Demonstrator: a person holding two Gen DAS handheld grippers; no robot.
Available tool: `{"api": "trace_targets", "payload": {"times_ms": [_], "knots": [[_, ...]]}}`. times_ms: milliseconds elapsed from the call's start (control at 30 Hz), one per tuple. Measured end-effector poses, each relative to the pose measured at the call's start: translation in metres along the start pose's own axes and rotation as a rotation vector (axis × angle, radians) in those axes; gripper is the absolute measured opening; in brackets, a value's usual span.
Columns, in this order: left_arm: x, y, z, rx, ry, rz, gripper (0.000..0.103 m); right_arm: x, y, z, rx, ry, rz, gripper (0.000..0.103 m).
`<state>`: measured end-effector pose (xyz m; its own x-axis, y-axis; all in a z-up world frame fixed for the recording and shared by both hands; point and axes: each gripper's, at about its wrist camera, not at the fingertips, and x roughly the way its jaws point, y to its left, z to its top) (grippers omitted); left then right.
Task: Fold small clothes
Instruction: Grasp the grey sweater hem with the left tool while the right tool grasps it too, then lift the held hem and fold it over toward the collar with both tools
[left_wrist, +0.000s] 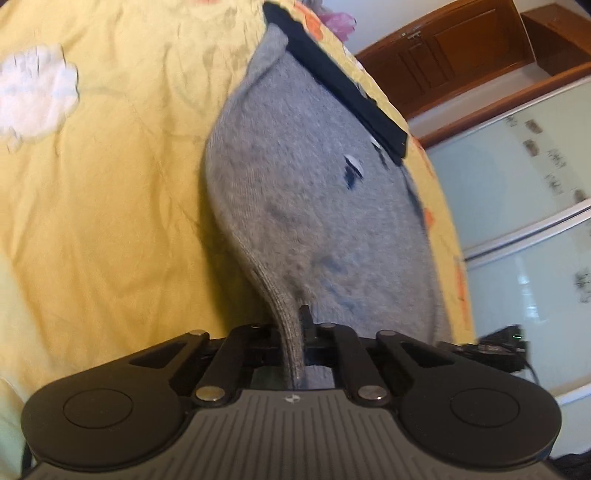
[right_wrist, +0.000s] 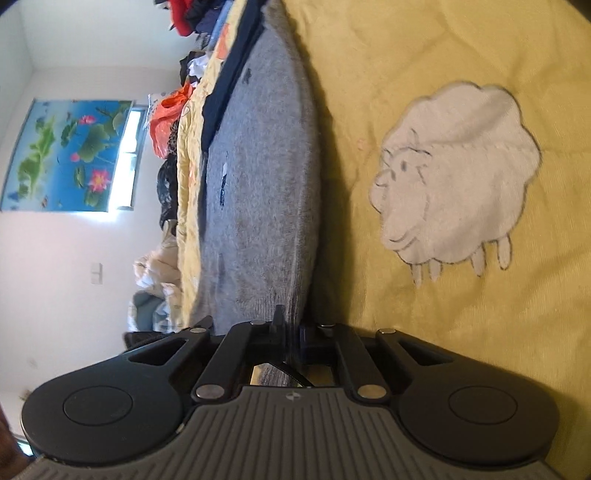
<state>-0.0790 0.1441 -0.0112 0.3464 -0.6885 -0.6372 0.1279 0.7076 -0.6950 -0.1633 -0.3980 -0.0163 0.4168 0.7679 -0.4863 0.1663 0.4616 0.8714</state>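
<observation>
Grey knitted garment (left_wrist: 306, 206): found spread over a yellow quilt (left_wrist: 110, 221) on a bed, with a dark navy band (left_wrist: 332, 81) along its far edge. A near edge of the cloth is seen gathered into the left tool (left_wrist: 301, 332), whose jaws are closed tight on it. In the right wrist view the same garment (right_wrist: 258, 184) is seen drawn into the right tool (right_wrist: 291, 328), likewise clamped on a near edge. The pinched fabric is largely hidden behind each tool's linkage, and the garment's kind cannot be made out; small dark marks on the knit are blurred.

Shown only in the right wrist view: a white sheep motif (right_wrist: 454, 177) on the quilt, a heap of mixed clothes (right_wrist: 177, 110) past the bed's far side, and a lotus poster (right_wrist: 70, 155) on a white wall. Shown only in the left wrist view: a brown wooden door (left_wrist: 454, 55) and frosted sliding panels (left_wrist: 517, 192). Both tools are angled downward toward the bed. No hand is visible.
</observation>
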Motion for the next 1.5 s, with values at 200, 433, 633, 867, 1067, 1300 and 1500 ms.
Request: {"api": "trace_targets", "payload": {"times_ms": [200,433,633,867,1067,1300,1500], "knots": [[-0.009,-0.035,0.007,0.136,-0.051,-0.004,0.005,-0.014,0.036,0.015,-0.121,-0.124,0.093,0.015],[-0.024,-0.044,0.055,0.093,-0.156,-0.086,0.005,-0.029,0.064,0.066,-0.170,-0.266,0.174,0.015],[-0.016,-0.051,0.124,0.069,-0.258,-0.109,0.005,-0.005,0.086,0.134,-0.200,-0.333,0.236,0.015],[0.021,-0.065,0.236,0.129,-0.351,-0.084,0.005,0.034,0.092,0.257,-0.201,-0.388,0.262,0.015],[0.090,-0.065,0.332,0.148,-0.386,-0.007,0.005,0.079,0.057,0.370,-0.092,-0.431,0.183,0.015],[0.172,-0.026,0.398,0.034,-0.363,0.092,0.007,0.125,0.020,0.438,0.041,-0.429,0.102,0.057],[0.156,0.007,0.384,-0.129,-0.297,0.019,0.082,0.110,0.042,0.404,-0.101,-0.461,0.081,0.074]]}}
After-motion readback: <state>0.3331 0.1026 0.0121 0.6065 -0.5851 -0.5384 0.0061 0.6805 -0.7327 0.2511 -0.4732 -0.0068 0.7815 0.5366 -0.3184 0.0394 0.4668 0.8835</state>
